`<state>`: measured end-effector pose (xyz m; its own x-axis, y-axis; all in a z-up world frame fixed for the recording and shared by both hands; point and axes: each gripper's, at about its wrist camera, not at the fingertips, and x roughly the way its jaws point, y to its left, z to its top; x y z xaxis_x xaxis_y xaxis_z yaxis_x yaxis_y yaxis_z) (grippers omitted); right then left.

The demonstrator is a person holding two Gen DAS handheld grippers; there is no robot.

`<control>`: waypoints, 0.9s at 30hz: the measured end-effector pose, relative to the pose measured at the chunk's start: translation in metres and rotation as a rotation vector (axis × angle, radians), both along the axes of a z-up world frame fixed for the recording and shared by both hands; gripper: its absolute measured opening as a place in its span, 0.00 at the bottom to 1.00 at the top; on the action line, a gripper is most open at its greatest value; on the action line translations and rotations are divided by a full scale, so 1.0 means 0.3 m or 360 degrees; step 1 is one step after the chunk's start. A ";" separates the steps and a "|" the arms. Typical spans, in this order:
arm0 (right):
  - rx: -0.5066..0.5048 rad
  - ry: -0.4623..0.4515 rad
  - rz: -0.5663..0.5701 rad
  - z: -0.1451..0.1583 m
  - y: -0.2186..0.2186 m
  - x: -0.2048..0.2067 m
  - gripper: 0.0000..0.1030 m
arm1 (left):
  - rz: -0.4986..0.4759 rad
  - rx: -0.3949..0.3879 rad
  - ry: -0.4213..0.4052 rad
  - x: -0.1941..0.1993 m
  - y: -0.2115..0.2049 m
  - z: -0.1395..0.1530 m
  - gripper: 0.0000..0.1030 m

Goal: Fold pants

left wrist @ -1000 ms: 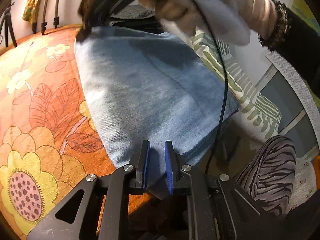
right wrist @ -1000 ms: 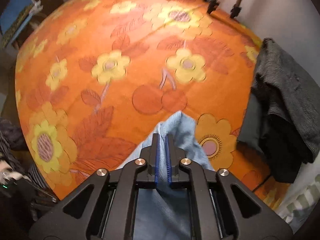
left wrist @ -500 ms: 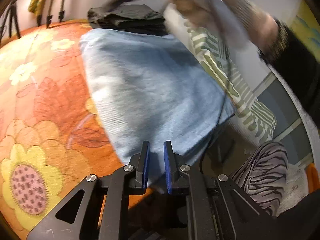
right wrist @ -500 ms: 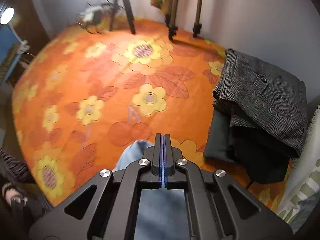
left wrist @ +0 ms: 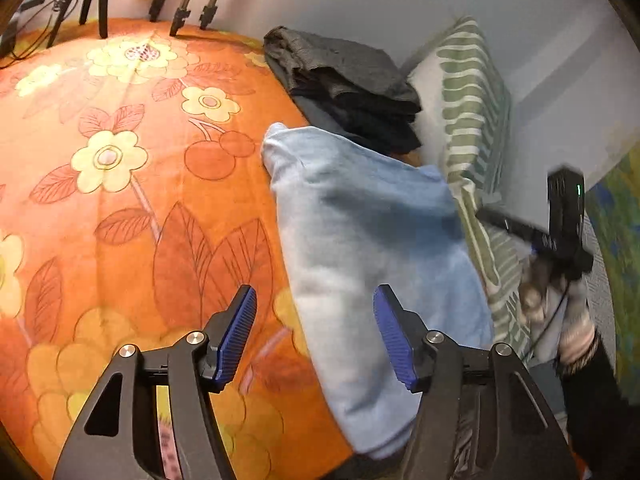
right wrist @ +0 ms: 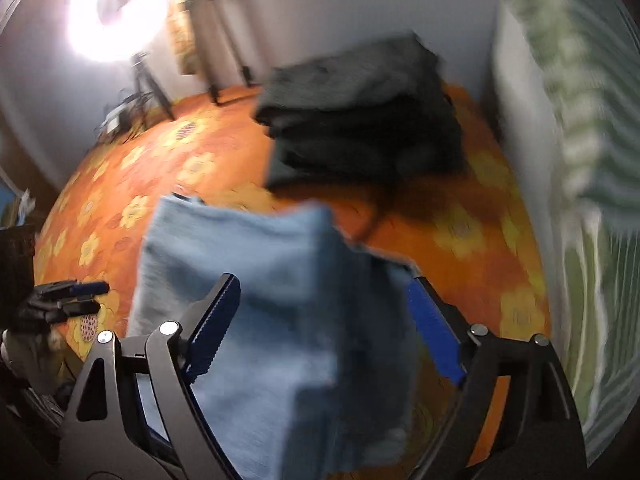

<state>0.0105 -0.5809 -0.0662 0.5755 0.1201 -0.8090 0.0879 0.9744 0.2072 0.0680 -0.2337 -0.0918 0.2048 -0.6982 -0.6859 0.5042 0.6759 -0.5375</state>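
Blue denim pants [left wrist: 372, 248], already folded into a thick rectangle, lie on the orange flowered bedspread [left wrist: 120, 208], close to its right-hand edge. Just beyond the far end of the pants sits a stack of dark folded clothes [left wrist: 352, 88], and a green-and-white striped pillow [left wrist: 472, 120] leans against the wall to the right of both.

From the left wrist camera, the left tool [left wrist: 316, 334] hangs over the near end of the pants with its blue pads spread apart. Its jaws have just been opening; the near corner of the denim lies below the gap, and neither pad presses on it. At the right edge of this view the person's hand [left wrist: 548, 292] shows in blur, holding the other black tool.

From the right wrist camera, which is smeared by motion, the right tool [right wrist: 324, 320] also stands wide, its jaws having just been opening. The folded pants [right wrist: 280, 300] fill the space between and beneath the two pads, but the pads are clear of the cloth. A ring light [right wrist: 116, 4] glares at the top left, with tripod legs [right wrist: 148, 84] under it.
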 end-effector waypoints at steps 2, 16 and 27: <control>0.0069 0.0035 -0.0029 -0.050 -0.036 -0.010 0.85 | 0.0004 0.0017 0.0042 0.027 -0.028 -0.018 0.59; 0.0021 0.0203 0.0091 -0.241 -0.076 0.044 0.98 | -0.0011 0.0186 -0.0022 0.044 -0.162 -0.069 0.59; 0.0136 0.0166 0.0249 -0.247 -0.022 0.047 0.73 | -0.0050 0.0270 -0.0168 0.040 -0.248 -0.064 0.52</control>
<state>0.0247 -0.5874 -0.1402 0.4578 0.2723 -0.8463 -0.0381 0.9571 0.2873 0.0798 -0.3081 -0.1111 0.2615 -0.5815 -0.7703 0.5741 0.7353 -0.3602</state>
